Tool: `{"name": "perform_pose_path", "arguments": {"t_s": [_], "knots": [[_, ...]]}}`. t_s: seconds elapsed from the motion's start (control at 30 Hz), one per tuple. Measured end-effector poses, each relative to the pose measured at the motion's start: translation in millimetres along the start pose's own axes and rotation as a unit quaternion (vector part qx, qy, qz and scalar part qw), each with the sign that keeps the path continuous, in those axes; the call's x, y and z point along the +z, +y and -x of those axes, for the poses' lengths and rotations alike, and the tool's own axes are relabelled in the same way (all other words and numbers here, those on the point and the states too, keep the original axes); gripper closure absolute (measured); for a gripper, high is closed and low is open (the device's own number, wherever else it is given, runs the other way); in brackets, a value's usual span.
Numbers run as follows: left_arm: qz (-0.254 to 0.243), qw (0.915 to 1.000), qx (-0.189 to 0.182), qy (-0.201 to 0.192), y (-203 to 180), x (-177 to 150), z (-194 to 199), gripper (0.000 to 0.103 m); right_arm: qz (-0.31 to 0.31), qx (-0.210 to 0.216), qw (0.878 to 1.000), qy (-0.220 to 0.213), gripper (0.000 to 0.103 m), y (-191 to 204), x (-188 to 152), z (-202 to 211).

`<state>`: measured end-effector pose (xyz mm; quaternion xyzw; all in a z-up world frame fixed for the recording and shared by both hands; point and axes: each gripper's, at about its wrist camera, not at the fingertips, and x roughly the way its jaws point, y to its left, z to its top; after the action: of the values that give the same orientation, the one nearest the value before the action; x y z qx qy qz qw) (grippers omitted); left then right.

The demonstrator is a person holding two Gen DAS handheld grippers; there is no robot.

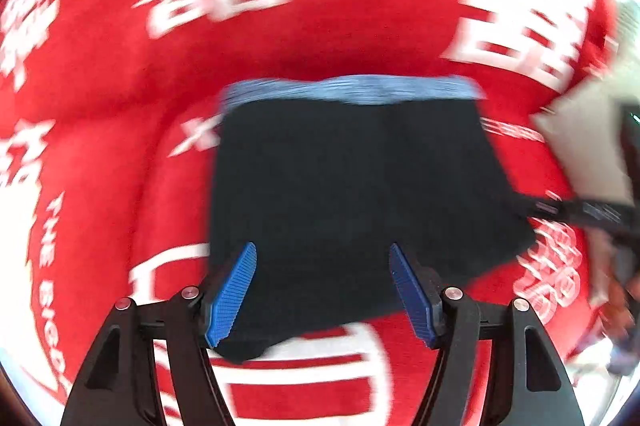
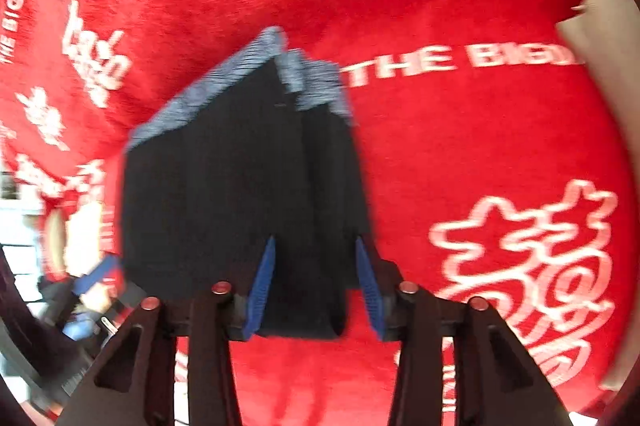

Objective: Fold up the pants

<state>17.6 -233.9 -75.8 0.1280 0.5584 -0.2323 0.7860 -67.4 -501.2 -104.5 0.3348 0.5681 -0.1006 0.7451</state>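
The left tool [image 1: 322,290] stands wide over the folded dark shorts [image 1: 352,194] on the red printed blanket [image 1: 360,38]; the right tool [image 2: 314,286], narrower, straddles their near edge without pinching. Motion blur smears the blanket's edges.

A red plush cloth [image 1: 360,38] printed with large white characters and Latin lettering covers nearly the whole surface in both wrist views; the words "THE BIGDA" [image 2: 460,60] read clearly in the right wrist view. Beyond the cloth's far right edge a pale, bare surface [image 1: 588,142] shows. Bright daylight washes out the left border of the right wrist view.
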Motion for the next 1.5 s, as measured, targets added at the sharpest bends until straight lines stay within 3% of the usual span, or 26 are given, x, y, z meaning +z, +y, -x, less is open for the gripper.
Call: {"name": "perform_pose_path", "arguments": {"t_s": [0.07, 0.17, 0.27, 0.4, 0.53, 0.67, 1.0, 1.1, 1.23, 1.37, 1.5], "knots": [[0.037, 0.9989, 0.02, 0.019, 20, 3, -9, 0.033, -0.011, -0.018, 1.0, -0.007, 0.056, -4, -4, 9], [0.072, 0.9957, 0.004, 0.058, 40, 1, -27, 0.033, 0.002, -0.052, 0.998, -0.036, 0.056, 5, -10, 27], [0.086, 0.9943, 0.007, 0.063, 42, -1, -37, 0.021, 0.021, -0.045, 0.997, -0.064, 0.056, 22, -13, 42], [0.088, 0.9938, 0.013, 0.067, 41, -3, -48, 0.015, 0.059, -0.03, 0.995, -0.076, 0.056, 57, -11, 42], [0.091, 0.9935, 0.015, 0.067, 42, -6, -51, 0.011, 0.093, -0.034, 0.994, -0.049, 0.056, 76, -11, 20], [0.09, 0.9935, 0.016, 0.067, 43, -7, -53, 0.007, 0.107, -0.075, 0.991, -0.003, 0.057, 72, -17, -23], [0.081, 0.9939, 0.016, 0.073, 43, -5, -48, 0.007, 0.109, -0.074, 0.991, -0.015, 0.051, 72, -21, -31], [0.068, 0.9954, 0.031, 0.059, 42, 4, -38, 0.007, 0.118, -0.084, 0.989, -0.018, 0.048, 77, -24, -34], [0.066, 0.9962, 0.053, 0.02, 53, 41, -29, 0.007, 0.114, -0.085, 0.99, -0.019, 0.045, 82, -25, -37], [0.08, 0.9941, 0.068, 0.028, 60, 74, -52, 0.007, 0.118, -0.084, 0.989, -0.023, 0.043, 86, -28, -40], [0.084, 0.9927, 0.072, 0.047, 66, 80, -78, 0.007, 0.117, -0.083, 0.989, -0.024, 0.043, 88, -30, -43]]}}
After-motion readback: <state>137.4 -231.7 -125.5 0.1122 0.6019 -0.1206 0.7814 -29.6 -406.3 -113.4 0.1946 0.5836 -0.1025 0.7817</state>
